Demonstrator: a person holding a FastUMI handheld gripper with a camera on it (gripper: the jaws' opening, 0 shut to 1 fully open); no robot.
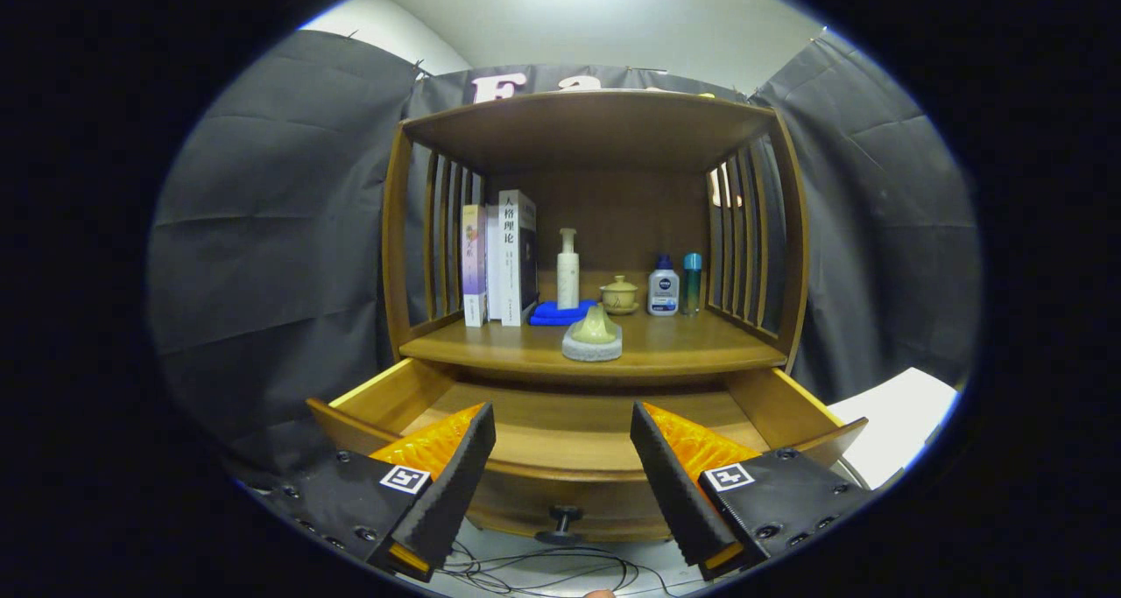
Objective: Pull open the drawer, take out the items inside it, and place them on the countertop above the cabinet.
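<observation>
Hovering with its fingers spread wide and holding nothing, the claw point(562, 436) faces the pulled-out wooden drawer point(560, 458) just ahead; beyond, on the counter point(683, 346), sits a grey-based ornament point(593, 335).

The fingers point(562, 471) stand wide apart and gripping nothing, yet they cover both near corners of the open drawer point(569, 423), so part of its floor is hidden. The blue cloth point(552, 312) lies partly behind the stone piece point(593, 337) on the worktop point(683, 346). The book spines point(508, 256) are too small to tell apart.
</observation>
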